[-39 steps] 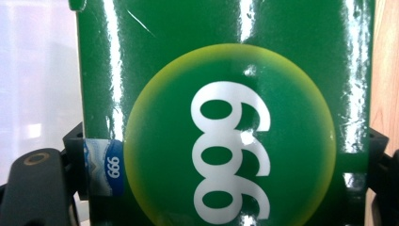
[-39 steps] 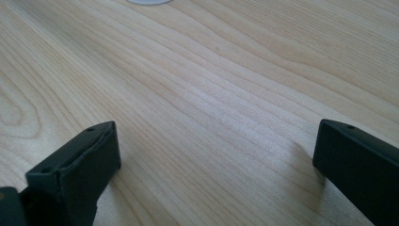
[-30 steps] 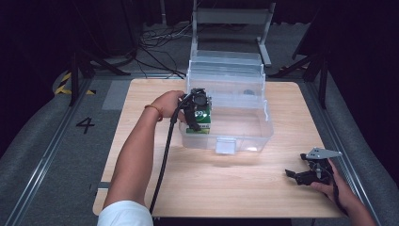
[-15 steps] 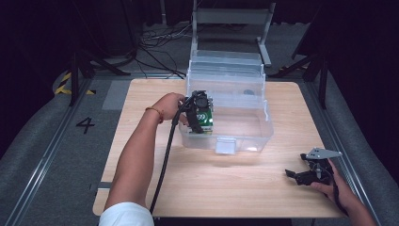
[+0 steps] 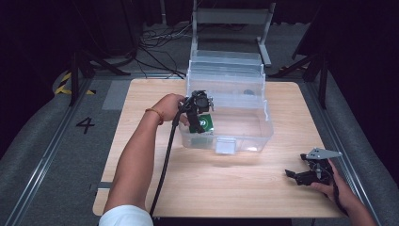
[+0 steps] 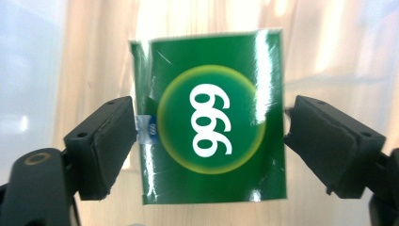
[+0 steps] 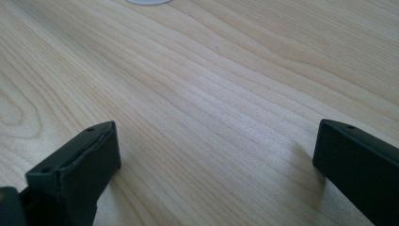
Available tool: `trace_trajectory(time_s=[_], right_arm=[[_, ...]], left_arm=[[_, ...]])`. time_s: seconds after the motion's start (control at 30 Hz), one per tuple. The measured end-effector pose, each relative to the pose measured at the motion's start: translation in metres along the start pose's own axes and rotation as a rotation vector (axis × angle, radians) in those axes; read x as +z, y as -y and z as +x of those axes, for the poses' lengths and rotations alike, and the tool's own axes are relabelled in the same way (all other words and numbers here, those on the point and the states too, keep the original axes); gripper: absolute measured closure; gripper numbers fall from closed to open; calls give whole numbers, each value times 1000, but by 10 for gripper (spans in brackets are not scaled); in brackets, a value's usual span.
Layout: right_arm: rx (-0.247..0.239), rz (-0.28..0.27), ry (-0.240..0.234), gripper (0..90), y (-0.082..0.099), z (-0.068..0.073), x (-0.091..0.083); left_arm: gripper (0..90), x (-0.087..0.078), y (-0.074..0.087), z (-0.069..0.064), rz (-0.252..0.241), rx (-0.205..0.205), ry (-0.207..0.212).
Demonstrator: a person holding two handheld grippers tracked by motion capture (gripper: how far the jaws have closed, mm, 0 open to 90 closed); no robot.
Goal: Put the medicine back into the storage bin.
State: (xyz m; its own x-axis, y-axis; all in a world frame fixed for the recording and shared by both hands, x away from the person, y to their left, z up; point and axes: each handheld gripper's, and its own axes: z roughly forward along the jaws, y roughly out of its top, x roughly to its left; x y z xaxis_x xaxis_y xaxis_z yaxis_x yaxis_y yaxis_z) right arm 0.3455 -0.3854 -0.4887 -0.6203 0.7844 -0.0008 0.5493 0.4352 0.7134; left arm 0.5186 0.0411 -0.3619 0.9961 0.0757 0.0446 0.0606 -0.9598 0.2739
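Note:
A green box (image 6: pixel 211 136) printed with a white "999" in a yellow ring sits between the jaws of my left gripper (image 6: pixel 209 136). Both pads rest against its side edges, and the jaws have just been closing on it. From above, that left gripper (image 5: pixel 201 113) reaches over the left wall of a clear plastic bin (image 5: pixel 266 127) and holds the green box (image 5: pixel 205 124) inside it, near the wall. My right gripper (image 5: pixel 296 165) lies low at the table's front right with its jaws wide apart. Between the right gripper's (image 7: pixel 216 150) jaws is only bare wood.
The bin's clear lid (image 5: pixel 226 66) stands up at its back. A small dark object (image 5: pixel 247 92) lies at the bin's far end. A white label (image 5: pixel 225 146) is on its front wall. A metal frame (image 5: pixel 230 16) stands behind the wooden table (image 5: pixel 155 188).
My left gripper has shifted slightly to the right with the green box, which now sits a little lower in the bin. The right hand has not moved.

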Motion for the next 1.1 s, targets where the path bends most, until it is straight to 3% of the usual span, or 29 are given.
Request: trace_trajectory(time_s=[0.13,0.27,0.4,0.53,0.63,0.73,0.77,0.93,1.07,1.1], right_arm=[[1,-1,0,13,0,0,0],[2,-1,-1,13,0,0,0],[0,-2,-1,13,0,0,0],[-3,-1,-2,13,0,0,0],[-4,1,-3,13,0,0,0],[-6,5,-5,13,-1,-1,0],[-4,8,-6,13,-1,-1,0],[-10,16,-13,13,-2,-1,0],[-28,35,-14,22,-4,-3,-1],[-32,39,-13,31,-5,-3,-1]], left_arm=[[167,-1,-2,-2,46,3,-22],[165,-10,3,-3,-11,-13,-57],[156,-19,9,-4,-37,-39,-88],[181,-29,18,-7,-75,-61,-91],[176,-34,21,-10,-68,-60,-89],[193,-41,28,-16,-92,-32,-109],[189,-42,31,-19,-111,-50,-99],[176,-48,40,-29,-116,-47,-108],[173,-52,48,-37,-165,-60,-134],[167,-54,53,-39,-195,-80,-140]])
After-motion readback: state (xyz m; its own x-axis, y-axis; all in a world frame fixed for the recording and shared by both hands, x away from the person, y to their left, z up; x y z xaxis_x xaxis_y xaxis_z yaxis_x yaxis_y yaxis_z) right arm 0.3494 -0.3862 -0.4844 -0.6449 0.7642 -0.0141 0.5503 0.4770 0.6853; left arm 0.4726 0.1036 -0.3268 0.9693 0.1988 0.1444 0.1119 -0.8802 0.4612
